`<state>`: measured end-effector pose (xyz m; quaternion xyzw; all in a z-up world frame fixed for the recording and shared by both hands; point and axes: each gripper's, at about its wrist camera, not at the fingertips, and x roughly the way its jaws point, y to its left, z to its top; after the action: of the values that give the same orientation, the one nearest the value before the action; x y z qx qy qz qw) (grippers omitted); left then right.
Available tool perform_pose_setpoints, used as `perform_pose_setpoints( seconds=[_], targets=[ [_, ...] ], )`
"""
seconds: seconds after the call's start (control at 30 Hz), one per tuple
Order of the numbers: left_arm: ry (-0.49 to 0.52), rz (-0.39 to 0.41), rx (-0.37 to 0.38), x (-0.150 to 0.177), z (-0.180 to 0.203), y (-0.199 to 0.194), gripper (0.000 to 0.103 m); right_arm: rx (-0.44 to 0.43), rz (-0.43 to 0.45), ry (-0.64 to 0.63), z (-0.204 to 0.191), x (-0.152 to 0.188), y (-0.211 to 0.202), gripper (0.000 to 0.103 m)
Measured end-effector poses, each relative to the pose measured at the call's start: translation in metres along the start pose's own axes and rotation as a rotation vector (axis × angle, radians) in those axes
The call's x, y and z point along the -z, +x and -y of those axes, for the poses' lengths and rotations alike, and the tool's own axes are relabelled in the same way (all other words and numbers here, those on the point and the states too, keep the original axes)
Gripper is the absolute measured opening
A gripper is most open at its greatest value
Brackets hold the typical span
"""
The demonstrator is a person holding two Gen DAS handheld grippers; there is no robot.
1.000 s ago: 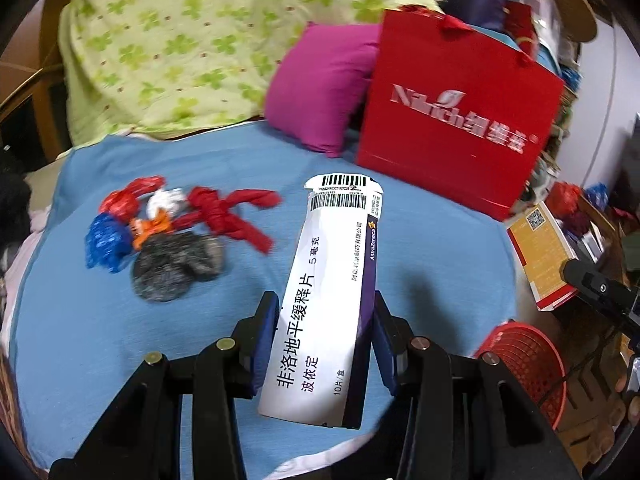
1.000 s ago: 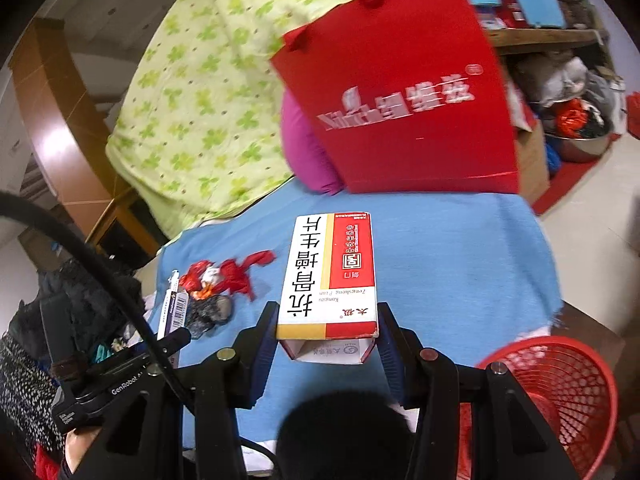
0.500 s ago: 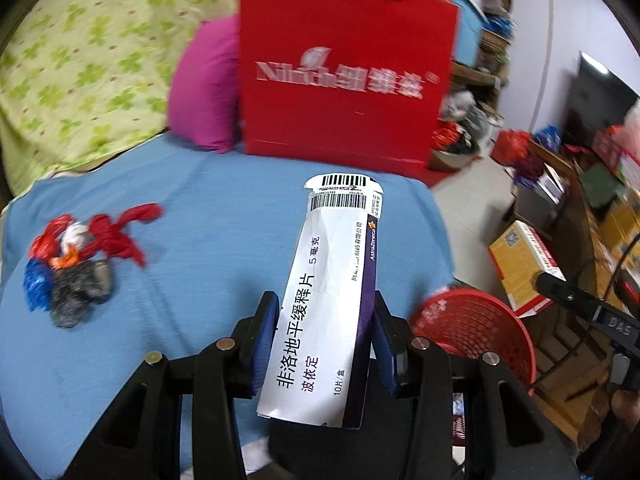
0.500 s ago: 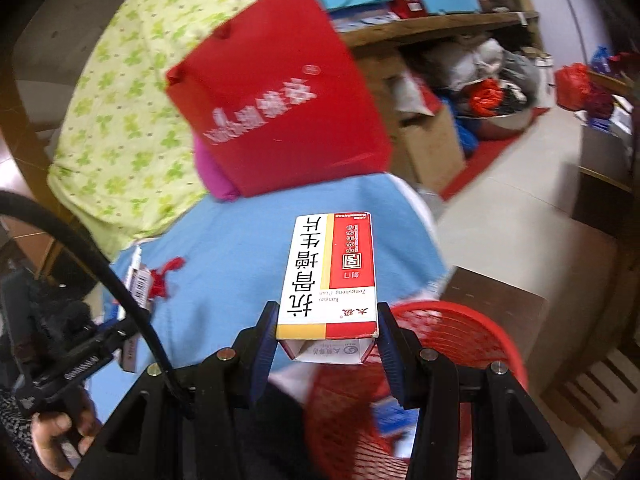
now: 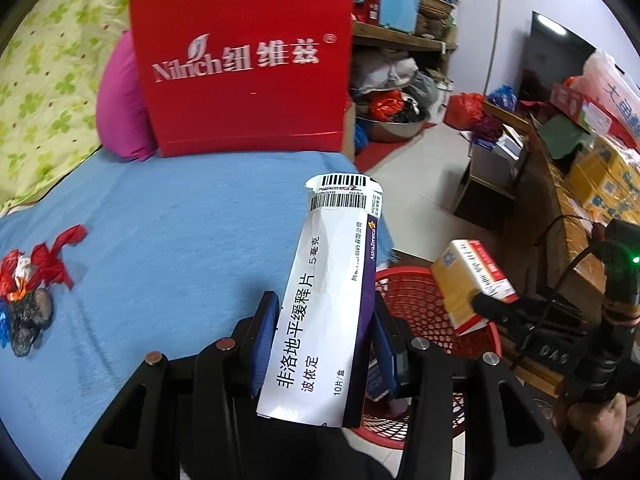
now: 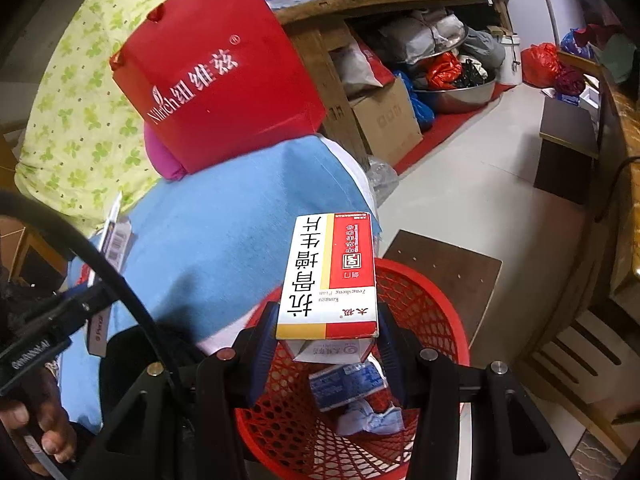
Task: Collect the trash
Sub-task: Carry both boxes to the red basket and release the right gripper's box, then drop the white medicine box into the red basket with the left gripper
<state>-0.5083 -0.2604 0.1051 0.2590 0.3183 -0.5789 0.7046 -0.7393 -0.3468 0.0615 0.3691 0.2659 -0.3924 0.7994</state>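
My left gripper is shut on a long white and purple medicine box, held over the bed's right edge beside the red mesh basket. My right gripper is shut on a white, yellow and red medicine box, held right above the red basket. That box also shows in the left wrist view. The basket holds a blue and white packet and crumpled paper. A heap of crumpled red, blue and dark wrappers lies on the blue bed cover.
A red paper bag and a pink cushion stand at the back of the bed. A brown board lies on the floor behind the basket. Cardboard boxes, shelves and a metal basin crowd the far wall.
Both grippers have swung right from over the bed toward the red basket, each still holding its box. The right one now hangs over the basket's opening.
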Motion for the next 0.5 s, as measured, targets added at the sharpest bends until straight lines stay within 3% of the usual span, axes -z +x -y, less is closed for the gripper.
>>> perform_pose_setpoints(
  seconds=[0.33, 0.5],
  targets=[
    [0.02, -0.036, 0.034, -0.001, 0.02, 0.011, 0.046, 0.026, -0.053, 0.02, 0.013, 0.011, 0.012, 0.051],
    [0.027, -0.053, 0.046, -0.001, 0.025, 0.016, 0.046, 0.033, -0.073, 0.047, 0.019, 0.013, 0.016, 0.061]
  ],
)
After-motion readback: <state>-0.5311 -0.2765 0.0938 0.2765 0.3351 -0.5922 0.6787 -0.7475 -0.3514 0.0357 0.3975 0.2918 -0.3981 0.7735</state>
